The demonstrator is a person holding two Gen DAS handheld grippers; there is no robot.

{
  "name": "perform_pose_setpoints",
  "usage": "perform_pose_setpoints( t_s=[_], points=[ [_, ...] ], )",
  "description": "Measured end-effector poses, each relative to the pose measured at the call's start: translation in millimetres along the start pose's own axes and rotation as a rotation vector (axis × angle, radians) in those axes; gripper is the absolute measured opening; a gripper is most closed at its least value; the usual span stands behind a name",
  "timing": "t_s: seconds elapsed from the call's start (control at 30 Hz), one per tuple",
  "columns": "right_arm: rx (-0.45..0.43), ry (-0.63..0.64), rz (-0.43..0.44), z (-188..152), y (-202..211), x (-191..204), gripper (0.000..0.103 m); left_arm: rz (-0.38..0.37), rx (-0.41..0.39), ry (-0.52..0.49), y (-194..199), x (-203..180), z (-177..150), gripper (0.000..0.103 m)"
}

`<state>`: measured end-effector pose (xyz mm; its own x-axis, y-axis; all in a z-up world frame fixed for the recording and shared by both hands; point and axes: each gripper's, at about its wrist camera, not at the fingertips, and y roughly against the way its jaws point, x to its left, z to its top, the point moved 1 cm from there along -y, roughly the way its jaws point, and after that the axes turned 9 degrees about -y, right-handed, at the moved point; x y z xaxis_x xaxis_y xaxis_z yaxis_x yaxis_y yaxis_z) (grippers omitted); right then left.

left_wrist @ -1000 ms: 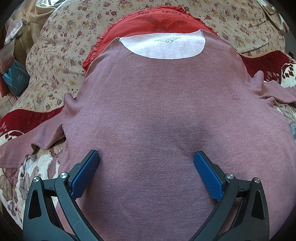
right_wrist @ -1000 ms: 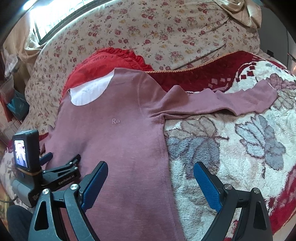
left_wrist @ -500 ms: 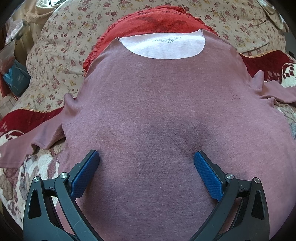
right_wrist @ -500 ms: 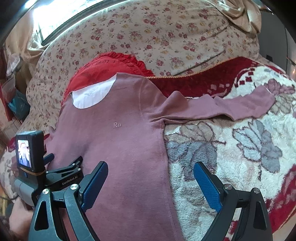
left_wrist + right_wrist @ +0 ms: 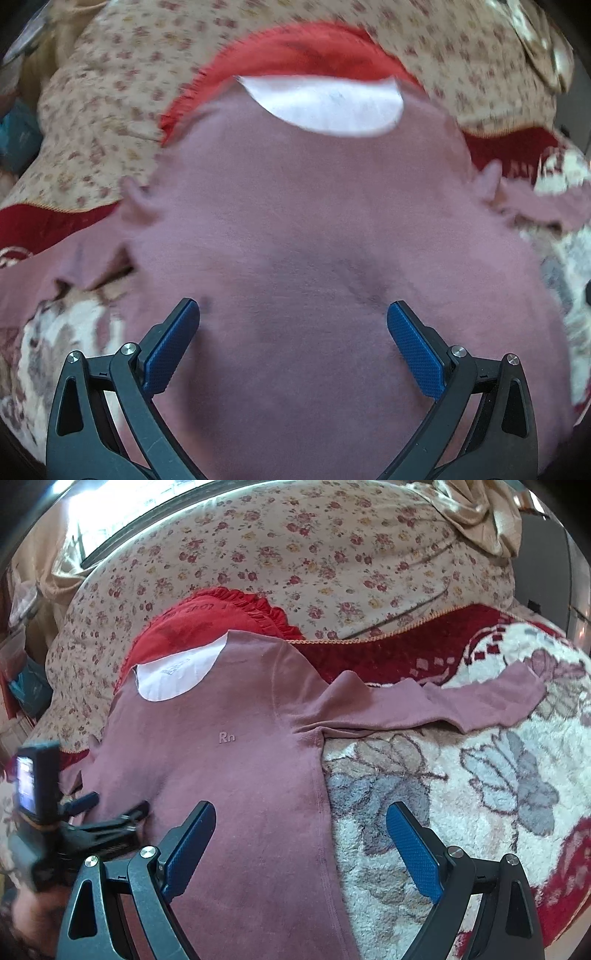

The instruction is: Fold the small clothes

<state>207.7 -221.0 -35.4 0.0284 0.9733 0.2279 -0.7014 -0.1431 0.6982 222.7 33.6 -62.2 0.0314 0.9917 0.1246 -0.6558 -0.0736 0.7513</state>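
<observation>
You had the mauve long-sleeved top [image 5: 236, 760] spread flat on the floral blanket [image 5: 461, 794], neckline away from you. Your right gripper [image 5: 299, 843], spread and empty, straddled its side seam, nearest the outstretched sleeve [image 5: 443, 705]; your left gripper [image 5: 293, 341], likewise released, hung over the body.

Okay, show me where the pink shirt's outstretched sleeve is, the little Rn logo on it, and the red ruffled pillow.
outstretched sleeve [image 5: 480, 701]: right wrist view, on the middle of the sleeve's length.
Rn logo [image 5: 227, 737]: right wrist view, on the letters on the chest.
red ruffled pillow [image 5: 207, 613]: right wrist view, on its face below the frill.
</observation>
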Motion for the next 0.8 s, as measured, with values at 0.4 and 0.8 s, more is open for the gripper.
perform_pose_setpoints(
  t_s=[0.4,0.8],
  points=[
    [-0.172,0.272,0.077,13.9,20.7,79.0,0.093,0.270,-0.195,0.073,107.5,106.8,34.4,0.102],
    [-0.149,0.339,0.109,-10.0,6.1,93.1,0.092,0.259,-0.073,0.229,110.2,245.6,-53.0,0.102]
  ],
)
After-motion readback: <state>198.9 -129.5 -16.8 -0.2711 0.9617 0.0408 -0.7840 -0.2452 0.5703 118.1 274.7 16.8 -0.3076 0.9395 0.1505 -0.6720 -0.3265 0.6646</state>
